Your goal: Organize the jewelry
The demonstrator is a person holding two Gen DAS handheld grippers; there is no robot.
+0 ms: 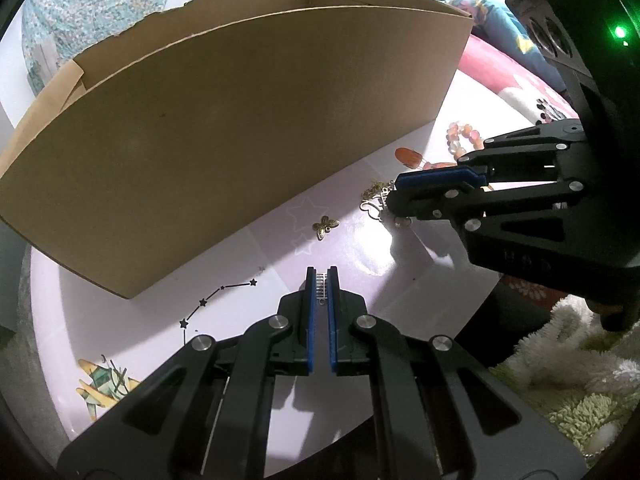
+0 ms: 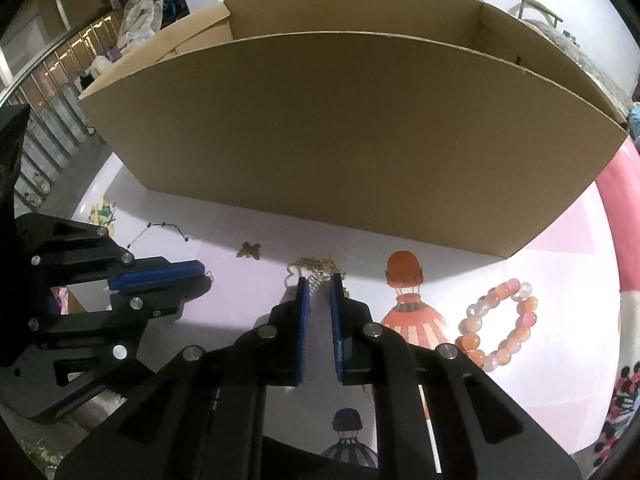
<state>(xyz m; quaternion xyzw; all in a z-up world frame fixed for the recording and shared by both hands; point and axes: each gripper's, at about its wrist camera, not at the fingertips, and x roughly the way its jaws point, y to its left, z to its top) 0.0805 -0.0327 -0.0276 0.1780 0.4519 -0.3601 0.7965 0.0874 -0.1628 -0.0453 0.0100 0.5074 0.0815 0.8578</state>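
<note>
An open cardboard box (image 1: 224, 128) stands on the round pink table (image 1: 340, 248); it also fills the back of the right wrist view (image 2: 360, 140). My left gripper (image 1: 321, 276) is shut on a small silver chain piece (image 1: 321, 286), low over the table. My right gripper (image 2: 319, 280) is shut on a silver chain (image 2: 316, 280) beside a gold chain heap (image 2: 316, 265). A bronze butterfly charm (image 1: 325, 227) lies between the grippers, near the box. A pink bead bracelet (image 2: 500, 324) lies to the right.
The table top carries printed balloons (image 2: 408, 308), stars and a plane (image 1: 104, 380). A fluffy rug (image 1: 580, 380) lies beyond the table's edge. Bedding and clothes are behind the box.
</note>
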